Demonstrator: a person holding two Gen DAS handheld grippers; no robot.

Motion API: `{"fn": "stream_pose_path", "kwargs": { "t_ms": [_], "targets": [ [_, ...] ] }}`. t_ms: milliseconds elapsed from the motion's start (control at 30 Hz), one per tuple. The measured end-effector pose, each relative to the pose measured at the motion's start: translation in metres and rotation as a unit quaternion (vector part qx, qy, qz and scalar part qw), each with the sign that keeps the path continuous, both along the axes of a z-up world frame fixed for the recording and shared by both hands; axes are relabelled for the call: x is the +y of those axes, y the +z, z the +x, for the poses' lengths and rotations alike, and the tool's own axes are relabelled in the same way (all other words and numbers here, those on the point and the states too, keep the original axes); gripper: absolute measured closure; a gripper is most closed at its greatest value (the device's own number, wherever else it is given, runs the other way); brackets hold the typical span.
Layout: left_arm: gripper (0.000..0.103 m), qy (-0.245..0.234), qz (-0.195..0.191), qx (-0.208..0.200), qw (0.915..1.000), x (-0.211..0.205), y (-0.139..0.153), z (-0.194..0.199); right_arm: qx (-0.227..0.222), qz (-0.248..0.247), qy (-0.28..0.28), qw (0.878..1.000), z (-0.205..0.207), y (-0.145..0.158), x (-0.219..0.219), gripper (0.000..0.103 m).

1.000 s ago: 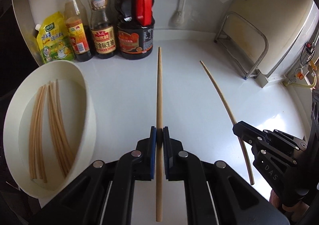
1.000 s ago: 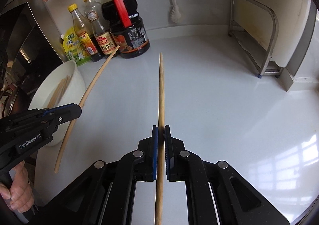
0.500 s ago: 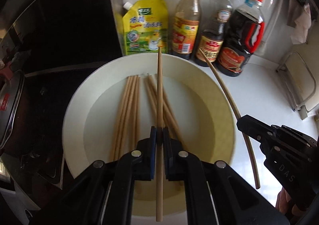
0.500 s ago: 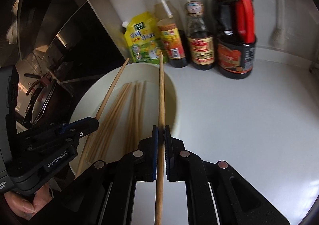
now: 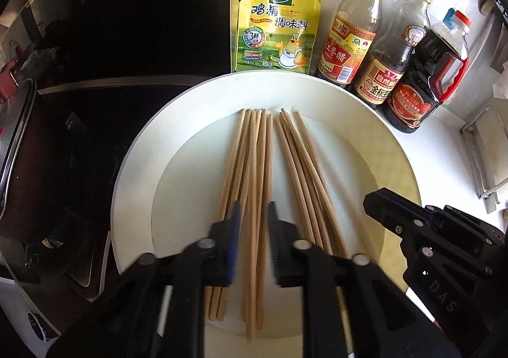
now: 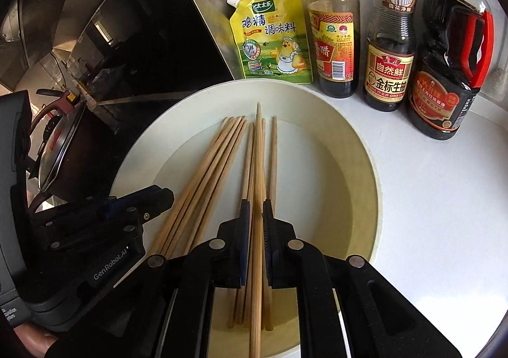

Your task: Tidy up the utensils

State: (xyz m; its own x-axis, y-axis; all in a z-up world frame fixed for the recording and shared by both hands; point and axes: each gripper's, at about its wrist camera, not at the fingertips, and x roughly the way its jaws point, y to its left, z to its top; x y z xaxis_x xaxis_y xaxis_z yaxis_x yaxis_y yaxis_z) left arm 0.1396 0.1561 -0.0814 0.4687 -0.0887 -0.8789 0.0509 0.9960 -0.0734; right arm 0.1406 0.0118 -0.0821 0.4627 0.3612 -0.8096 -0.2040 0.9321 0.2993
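Note:
A white bowl [image 5: 133,186] [image 6: 365,148] holds several wooden chopsticks [image 5: 304,167] [image 6: 203,167] in two bundles. My left gripper [image 5: 252,208] [image 6: 162,196] hovers over the bowl and its jaws are opening. One chopstick [image 5: 254,247] lies loose between them among the others, with a gap to each pad. My right gripper [image 6: 255,204] [image 5: 371,202] is beside it over the bowl, jaws just starting to open. A chopstick [image 6: 258,151] still runs between its pads, with a slit on its left side.
A yellow seasoning pouch [image 5: 276,28] and three sauce bottles [image 5: 349,34] [image 5: 390,72] [image 5: 425,82] stand just behind the bowl. A black stove [image 5: 95,104] with a lidded pot [image 6: 60,148] is to the left. A metal rack [image 5: 482,151] stands on the white counter to the right.
Both grippers carried their chopsticks left from the open counter to above the bowl. Both pairs of jaws have parted, the left more, and the left chopstick has dropped in with the others.

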Motion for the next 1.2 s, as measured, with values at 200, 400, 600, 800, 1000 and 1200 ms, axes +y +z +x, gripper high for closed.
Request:
{"fn": "stream_pose_path", "kwargs": {
  "t_ms": [200,400,600,800,1000,1200],
  "targets": [
    [0.065,0.008,0.002,-0.009,0.9999,0.004,0.009,-0.003,-0.004,-0.004,-0.016,1.000,-0.010,0.006,-0.011,0.091],
    [0.057,0.005,0.004,-0.012,0.9999,0.008,0.016,-0.011,-0.012,-0.010,-0.021,1.000,-0.023,0.015,-0.015,0.091],
    [0.057,0.006,0.007,-0.020,0.9998,0.012,0.023,-0.021,-0.022,-0.017,-0.019,0.999,-0.034,0.024,-0.013,0.082],
    [0.052,0.016,0.010,-0.033,0.9993,0.019,0.031,-0.031,-0.035,-0.021,-0.014,0.999,-0.045,0.033,-0.010,0.077],
    [0.050,0.018,0.012,-0.039,0.9990,0.024,0.035,-0.039,-0.045,-0.022,-0.011,0.999,-0.055,0.040,-0.010,0.074],
    [0.045,0.023,0.013,-0.047,0.9985,0.027,0.038,-0.048,-0.053,-0.027,-0.008,0.998,-0.062,0.046,-0.009,0.072]
  ]
}}
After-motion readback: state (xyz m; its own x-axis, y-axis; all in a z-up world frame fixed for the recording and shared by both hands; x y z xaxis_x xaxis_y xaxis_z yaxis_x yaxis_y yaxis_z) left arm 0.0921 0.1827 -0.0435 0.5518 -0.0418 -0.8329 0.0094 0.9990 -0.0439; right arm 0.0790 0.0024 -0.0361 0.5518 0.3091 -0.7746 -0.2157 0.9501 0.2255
